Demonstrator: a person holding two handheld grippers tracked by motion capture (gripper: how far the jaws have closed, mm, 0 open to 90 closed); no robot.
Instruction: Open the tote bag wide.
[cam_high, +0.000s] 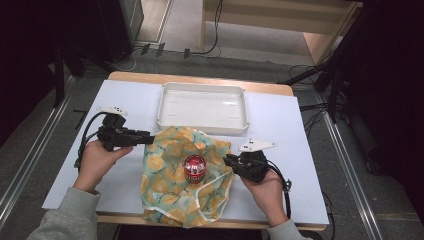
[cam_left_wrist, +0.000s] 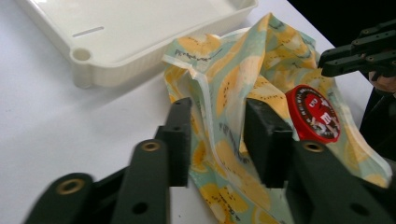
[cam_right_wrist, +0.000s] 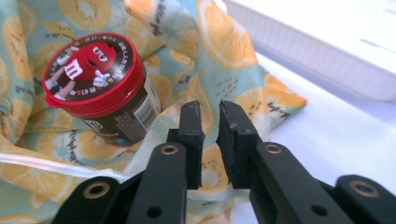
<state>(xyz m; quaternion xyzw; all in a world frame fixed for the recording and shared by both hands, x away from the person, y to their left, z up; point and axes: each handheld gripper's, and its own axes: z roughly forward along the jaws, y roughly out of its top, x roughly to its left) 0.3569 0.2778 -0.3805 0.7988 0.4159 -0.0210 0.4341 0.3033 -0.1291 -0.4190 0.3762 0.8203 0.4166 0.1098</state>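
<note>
A cloth (cam_high: 170, 192) printed with orange slices lies crumpled at the front middle of the table. On it stands a small jar (cam_high: 194, 168) with a red lid. My left gripper (cam_high: 150, 136) is at the cloth's left edge. In the left gripper view its jaws (cam_left_wrist: 217, 126) stand apart with a raised fold of the cloth (cam_left_wrist: 233, 70) between them, and the jar (cam_left_wrist: 314, 113) is beyond. My right gripper (cam_high: 227, 160) is at the cloth's right edge. Its jaws (cam_right_wrist: 210, 112) leave a narrow gap over the cloth (cam_right_wrist: 224, 51), with the jar (cam_right_wrist: 93, 84) to their left.
A white empty tray (cam_high: 200, 86) sits behind the cloth at the table's back middle; its wall (cam_left_wrist: 121, 72) (cam_right_wrist: 317, 46) is close to both grippers. White table cover (cam_high: 280, 130) shows bare on either side. Cables and a wooden bench lie on the floor behind.
</note>
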